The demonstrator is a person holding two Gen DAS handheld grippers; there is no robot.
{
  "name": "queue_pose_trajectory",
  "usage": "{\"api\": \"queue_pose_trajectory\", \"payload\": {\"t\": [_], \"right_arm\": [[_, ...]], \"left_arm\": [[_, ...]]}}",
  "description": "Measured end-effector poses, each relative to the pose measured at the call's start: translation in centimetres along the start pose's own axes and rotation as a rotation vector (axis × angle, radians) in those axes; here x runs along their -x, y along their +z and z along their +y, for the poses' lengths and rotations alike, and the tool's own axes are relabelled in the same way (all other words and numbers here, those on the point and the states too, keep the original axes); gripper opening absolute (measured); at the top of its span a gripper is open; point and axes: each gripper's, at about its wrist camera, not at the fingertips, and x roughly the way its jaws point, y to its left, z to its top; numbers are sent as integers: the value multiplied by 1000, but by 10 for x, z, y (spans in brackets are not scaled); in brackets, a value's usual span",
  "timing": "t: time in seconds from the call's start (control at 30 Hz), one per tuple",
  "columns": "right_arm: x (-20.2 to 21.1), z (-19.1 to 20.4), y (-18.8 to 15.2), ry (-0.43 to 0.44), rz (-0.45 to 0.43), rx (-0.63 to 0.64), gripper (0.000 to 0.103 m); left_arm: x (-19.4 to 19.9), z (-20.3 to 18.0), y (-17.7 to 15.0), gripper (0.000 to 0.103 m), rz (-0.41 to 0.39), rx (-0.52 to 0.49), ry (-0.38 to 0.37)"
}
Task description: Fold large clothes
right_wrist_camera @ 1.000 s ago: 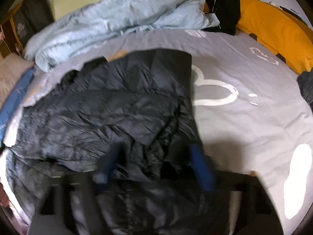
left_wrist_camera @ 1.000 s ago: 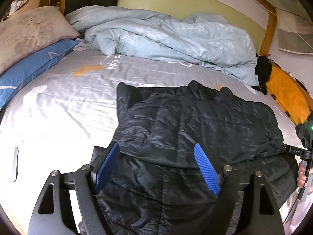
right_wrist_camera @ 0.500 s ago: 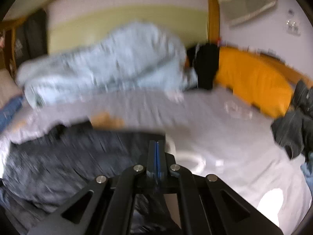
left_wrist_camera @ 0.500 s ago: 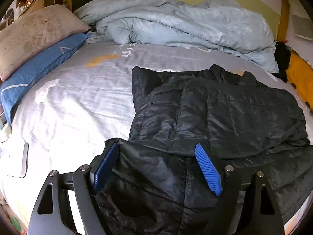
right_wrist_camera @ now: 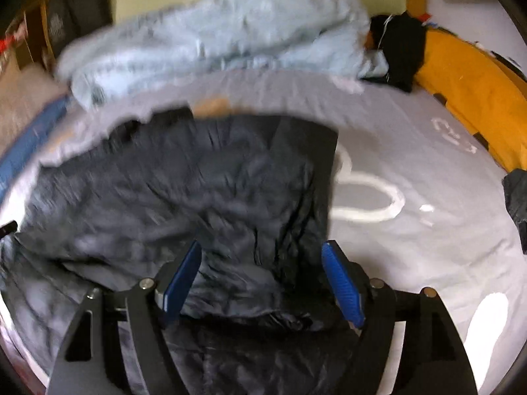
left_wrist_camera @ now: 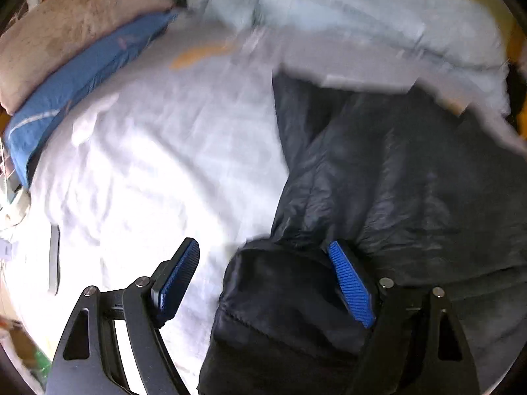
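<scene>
A black puffer jacket (left_wrist_camera: 395,177) lies partly folded on the grey bedsheet (left_wrist_camera: 158,164). My left gripper (left_wrist_camera: 262,245) is open just over the jacket's near left corner. That corner bulges up between the fingers, close to the right pad (left_wrist_camera: 350,284), while the left pad (left_wrist_camera: 179,276) hangs over bare sheet. In the right wrist view the jacket (right_wrist_camera: 184,191) fills the left and middle. My right gripper (right_wrist_camera: 262,247) hovers over its near right part with its jaws opening. Crumpled fabric sits below the gap and the pads do not press on it.
A light blue duvet (right_wrist_camera: 224,33) is heaped at the head of the bed. Beige and blue pillows (left_wrist_camera: 75,52) lie at the left, an orange cushion (right_wrist_camera: 467,79) and a black garment (right_wrist_camera: 402,46) at the right. A flat grey object (left_wrist_camera: 54,260) rests on the sheet's left edge.
The left gripper has dropped and shifted left to the jacket's near left corner. The right gripper was shut and tilted up half a second ago; now it points down at the jacket, jaws apart.
</scene>
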Motion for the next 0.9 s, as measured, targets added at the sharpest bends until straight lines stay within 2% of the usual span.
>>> {"api": "queue_pose_trajectory", "payload": {"t": [0.03, 0.1, 0.27, 0.33, 0.43, 0.53, 0.67, 0.77, 0.8, 0.9], "right_arm": [[-9, 2, 0, -18, 30, 1, 73], [-20, 3, 1, -55, 38, 1, 73], [-24, 4, 10, -163, 3, 39, 75], [-23, -4, 12, -163, -6, 4, 76], [-15, -15, 14, -155, -16, -42, 76], [10, -12, 11, -163, -87, -56, 78], [52, -1, 0, -105, -180, -63, 88], [86, 13, -9, -81, -261, -31, 91], [97, 18, -12, -74, -289, -21, 94], [123, 25, -27, -39, -366, -55, 103]], "left_arm": [[-6, 2, -1, 81, 14, 22, -17], [-11, 8, 1, 81, 31, 64, -27], [-13, 11, 9, 81, -3, 68, 16], [-11, 10, 8, 80, -26, 62, 10], [8, 7, 6, 79, -94, 37, -17], [38, 0, 2, 79, -186, 5, -50], [82, -6, -15, 80, -290, -26, -109], [113, -12, -28, 80, -365, -51, -134], [123, -14, -33, 83, -390, -56, -149], [151, -13, -53, 102, -463, -54, -234]]}}
